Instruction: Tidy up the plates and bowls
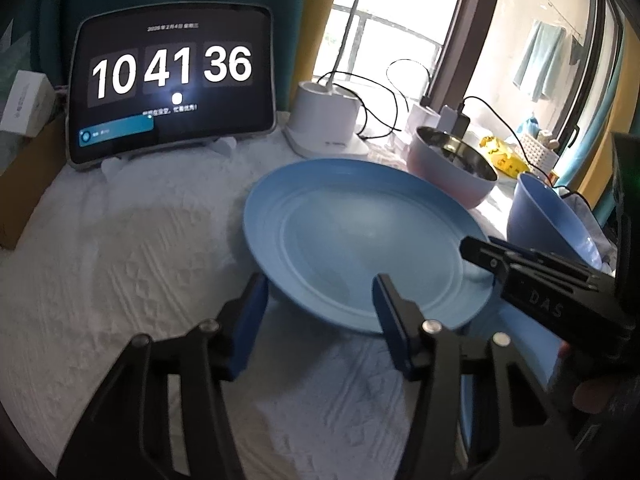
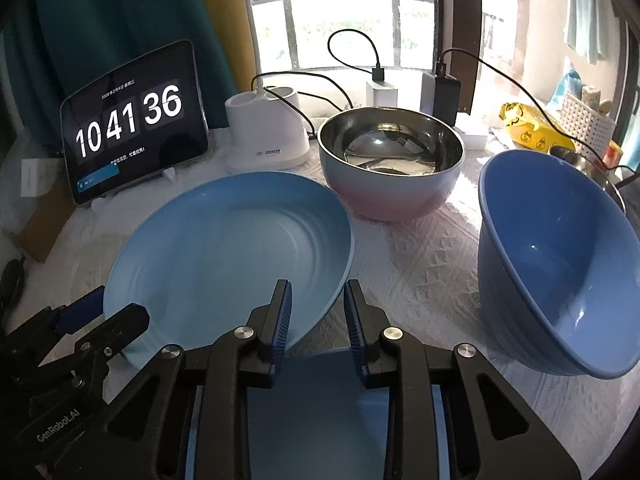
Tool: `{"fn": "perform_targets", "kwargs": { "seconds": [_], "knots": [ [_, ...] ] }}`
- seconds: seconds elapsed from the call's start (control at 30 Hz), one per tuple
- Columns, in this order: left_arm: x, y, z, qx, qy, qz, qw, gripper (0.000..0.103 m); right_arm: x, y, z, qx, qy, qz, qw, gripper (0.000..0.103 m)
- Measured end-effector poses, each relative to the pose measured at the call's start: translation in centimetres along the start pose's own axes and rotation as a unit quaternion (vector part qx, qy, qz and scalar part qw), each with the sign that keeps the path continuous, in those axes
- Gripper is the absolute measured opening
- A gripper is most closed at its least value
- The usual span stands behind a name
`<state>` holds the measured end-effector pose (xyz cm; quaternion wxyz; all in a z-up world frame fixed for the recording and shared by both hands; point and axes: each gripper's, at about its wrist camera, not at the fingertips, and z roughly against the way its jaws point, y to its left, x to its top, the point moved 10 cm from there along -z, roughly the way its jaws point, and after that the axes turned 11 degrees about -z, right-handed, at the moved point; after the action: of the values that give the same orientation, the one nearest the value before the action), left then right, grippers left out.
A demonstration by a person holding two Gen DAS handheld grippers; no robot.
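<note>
light blue plate (image 2: 224, 240), tilted, both grippers at its rim

round, glossy, concentric rings in the well; near edge raised off the white textured cloth (image 1: 120, 260). left gripper (image 1: 320, 312) fingers spread, straddling the rim at 6 o'clock, not clamped. right gripper (image 2: 316, 320) fingers parted around the rim at 4 o'clock. steel-lined pink bowl (image 2: 392, 168) at 1 o'clock, deep blue bowl (image 2: 556, 264) at 3 o'clock.
</note>
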<state>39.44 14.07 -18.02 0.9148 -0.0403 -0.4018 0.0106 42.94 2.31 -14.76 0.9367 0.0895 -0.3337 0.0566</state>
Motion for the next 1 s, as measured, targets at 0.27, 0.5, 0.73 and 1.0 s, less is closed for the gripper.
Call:
{"fn": "perform_targets", "kwargs": {
  "seconds": [0.27,0.5,0.73,1.0],
  "knots": [
    [0.3,-0.1,0.9,0.007,-0.018,-0.007,0.9998,0.054,0.3,0.4,1.1,0.004,-0.020,0.012,1.000,0.029],
    [0.6,-0.5,1.6,0.005,-0.028,-0.014,0.9995,0.054,0.8,0.5,2.8,0.008,-0.032,0.016,0.999,0.029],
    [1.0,-2.1,3.8,0.006,-0.047,-0.039,0.9981,0.054,0.7,-0.2,4.5,0.009,-0.043,0.013,0.999,0.029],
    [1.3,-3.9,5.3,-0.001,-0.056,-0.052,0.9971,0.054,0.5,-1.4,7.0,0.010,-0.061,0.003,0.998,0.029]
  ]
}}
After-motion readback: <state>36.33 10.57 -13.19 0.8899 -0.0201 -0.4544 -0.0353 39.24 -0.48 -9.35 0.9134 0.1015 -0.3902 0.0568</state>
